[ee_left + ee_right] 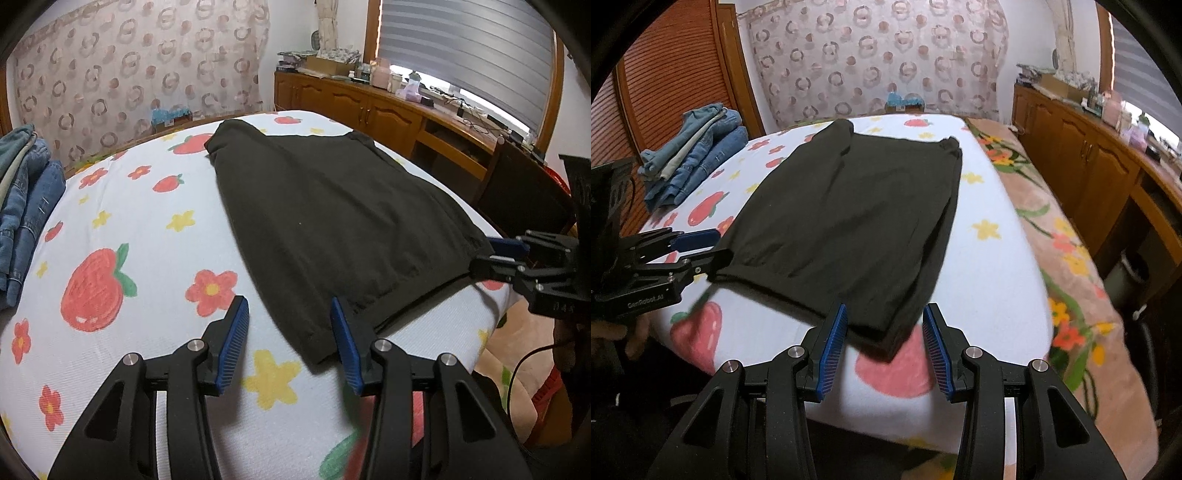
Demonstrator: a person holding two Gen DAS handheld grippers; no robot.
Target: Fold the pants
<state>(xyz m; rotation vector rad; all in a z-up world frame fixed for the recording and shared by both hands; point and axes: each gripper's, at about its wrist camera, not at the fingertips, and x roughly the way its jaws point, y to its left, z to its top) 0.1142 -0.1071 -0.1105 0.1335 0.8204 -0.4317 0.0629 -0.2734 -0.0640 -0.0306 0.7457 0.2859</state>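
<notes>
The left gripper [290, 341] has its blue-padded fingers [232, 343] spread apart with nothing pinched; the near left corner of the black pants [332, 221] lies between them, touching neither pad. The right gripper [884, 347] likewise stands with fingers [936, 349] parted, the pants' near right corner between them, ungripped. The pants lie folded flat, stretching away from both sets of fingers across a white bedspread [122, 325] printed with strawberries and flowers. Far off beyond the left fingers sits a stack of folded jeans [698, 158]. Past the right fingers, a wooden cabinet [1082, 162] lines the wall.
</notes>
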